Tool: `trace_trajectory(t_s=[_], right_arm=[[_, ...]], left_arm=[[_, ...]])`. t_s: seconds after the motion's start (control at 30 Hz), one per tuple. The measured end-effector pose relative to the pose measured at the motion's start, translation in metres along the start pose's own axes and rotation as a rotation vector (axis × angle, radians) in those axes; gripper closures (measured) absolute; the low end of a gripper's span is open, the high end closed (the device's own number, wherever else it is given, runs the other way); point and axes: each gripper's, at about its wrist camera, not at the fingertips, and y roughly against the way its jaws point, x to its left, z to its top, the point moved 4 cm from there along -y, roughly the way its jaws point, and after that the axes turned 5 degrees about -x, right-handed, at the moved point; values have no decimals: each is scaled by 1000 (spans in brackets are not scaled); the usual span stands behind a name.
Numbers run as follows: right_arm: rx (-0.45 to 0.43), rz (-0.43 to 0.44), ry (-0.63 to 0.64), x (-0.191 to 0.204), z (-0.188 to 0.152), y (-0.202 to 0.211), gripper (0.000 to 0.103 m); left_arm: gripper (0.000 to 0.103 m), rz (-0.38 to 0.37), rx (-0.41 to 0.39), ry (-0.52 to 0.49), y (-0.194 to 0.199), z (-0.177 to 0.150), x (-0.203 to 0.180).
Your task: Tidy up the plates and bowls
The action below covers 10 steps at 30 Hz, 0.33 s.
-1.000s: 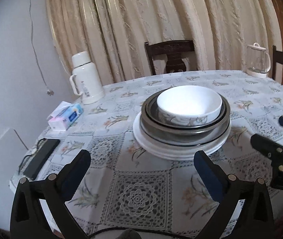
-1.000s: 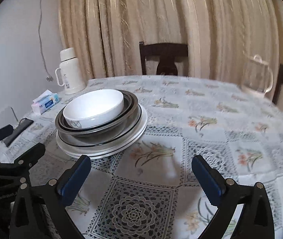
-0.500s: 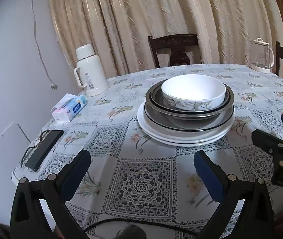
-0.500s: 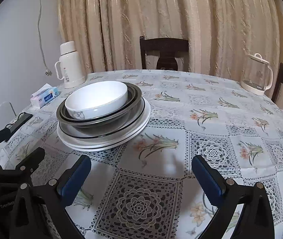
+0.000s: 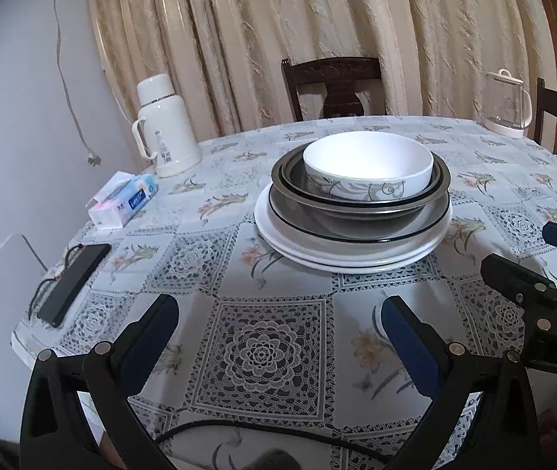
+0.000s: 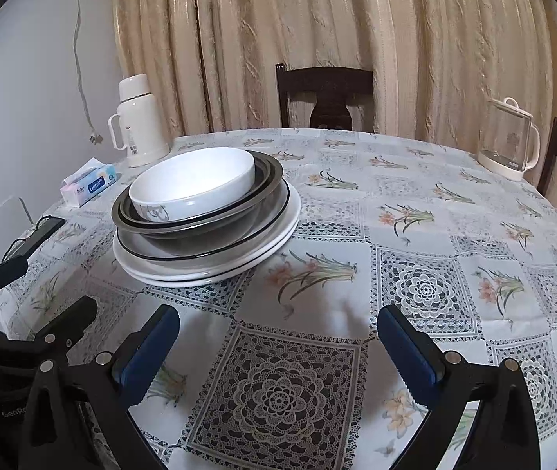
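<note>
At the far left of the left wrist view we see a black phone (image 5: pixel 74 282) lying flat with a cord, half cut off by the round table's (image 5: pixel 278 337) edge. Up from it sits a tissue pack (image 5: pixel 123 203) with blue print too small to read, then a smooth white thermos (image 5: pixel 166 129) whose label is also unreadable. Centre frame holds the stack: a glossy white bowl (image 5: pixel 368 166) with a grey scroll pattern, nested in metal bowls (image 5: pixel 356 211), on white plates (image 5: pixel 341 254) with a dark rim. How many plates lie underneath we cannot tell. The left gripper (image 5: pixel 278 337) stands wide open, blue pads apart, holding nothing, near the stack and clear of it. At right the other tool shows the letters "DA", then is cut off. In the right wrist view the right gripper (image 6: pixel 278 340) is equally wide open and empty over the lace-patterned cloth; the glass kettle (image 6: pixel 509 137) at upper right bears a faint word on its base.
</note>
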Motion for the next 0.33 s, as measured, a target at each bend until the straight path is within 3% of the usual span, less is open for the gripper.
trace_trajectory(t_s=[0.33], right_arm=[[23,-5,-34,-6,-4,-4,0]], left_arm=[[0,-17,39,46,-8,-7,4]])
